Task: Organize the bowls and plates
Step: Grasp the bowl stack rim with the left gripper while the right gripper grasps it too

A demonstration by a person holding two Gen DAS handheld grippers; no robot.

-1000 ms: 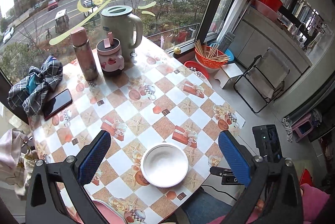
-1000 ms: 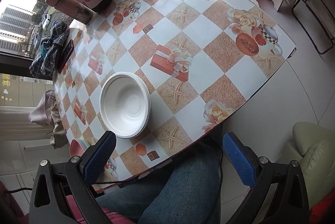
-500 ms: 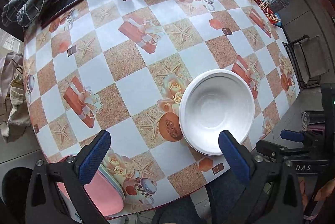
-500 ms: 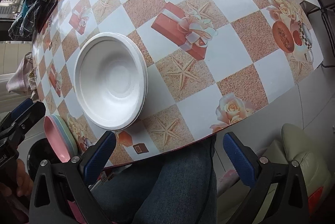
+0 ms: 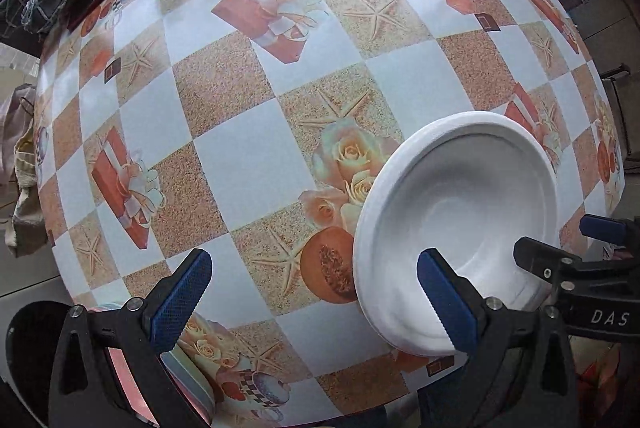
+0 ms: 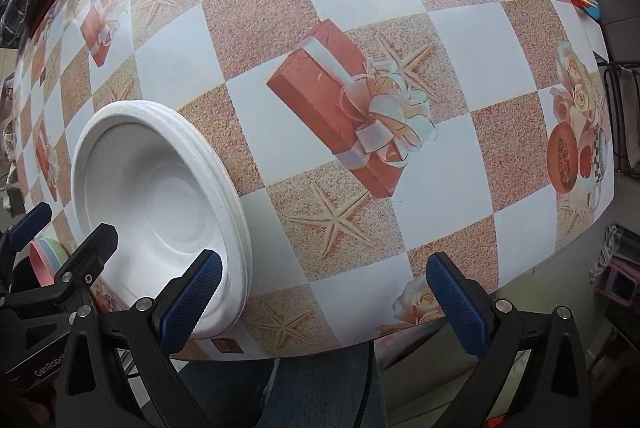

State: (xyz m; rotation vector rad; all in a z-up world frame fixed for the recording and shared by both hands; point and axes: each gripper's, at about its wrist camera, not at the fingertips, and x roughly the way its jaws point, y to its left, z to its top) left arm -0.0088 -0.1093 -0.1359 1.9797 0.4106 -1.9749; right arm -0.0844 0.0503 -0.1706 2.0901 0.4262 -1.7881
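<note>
Now, in the left wrist view, my left gripper (image 5: 314, 294) has come down close to the table (image 5: 248, 156), wide open and empty; one white foam bowl (image 5: 460, 228) sits near the front edge. In the right wrist view, my right gripper (image 6: 322, 298) has also descended, open, empty, so grasping comes next; one stack of pink plates (image 6: 42, 260) waits beside.

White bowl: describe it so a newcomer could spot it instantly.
Start at the checkered tablecloth with starfish and gift-box prints, then go to its near edge. The white bowl sits there, beside the printed roses. It is plain matte white, unlike the pink plate further along the edge.
</note>
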